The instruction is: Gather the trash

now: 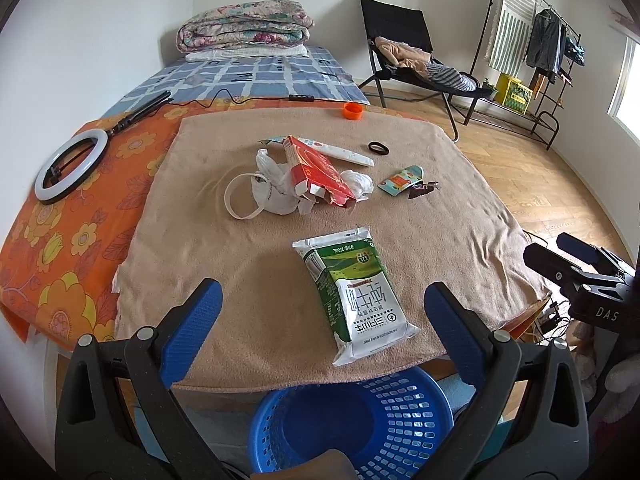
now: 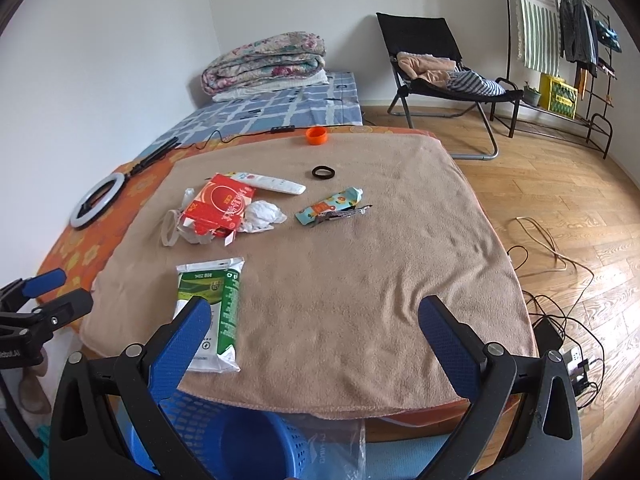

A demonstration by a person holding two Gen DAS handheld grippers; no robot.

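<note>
Left wrist view: sits low at the near edge of the desk, facing forward and slightly down across it toward the bed and far wall. The blue basket lies directly below, close to the lens.

Right wrist view: same near edge, set further right, same heading; more floor shows on its right.

Shared: the desk top, milk carton, red box, bed, chair. Each view catches the other gripper at its frame edge.

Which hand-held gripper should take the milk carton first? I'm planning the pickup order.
Left. The milk carton lies almost centred between the open left hand-held gripper, while the open right hand-held gripper has it off to its left side.
</note>
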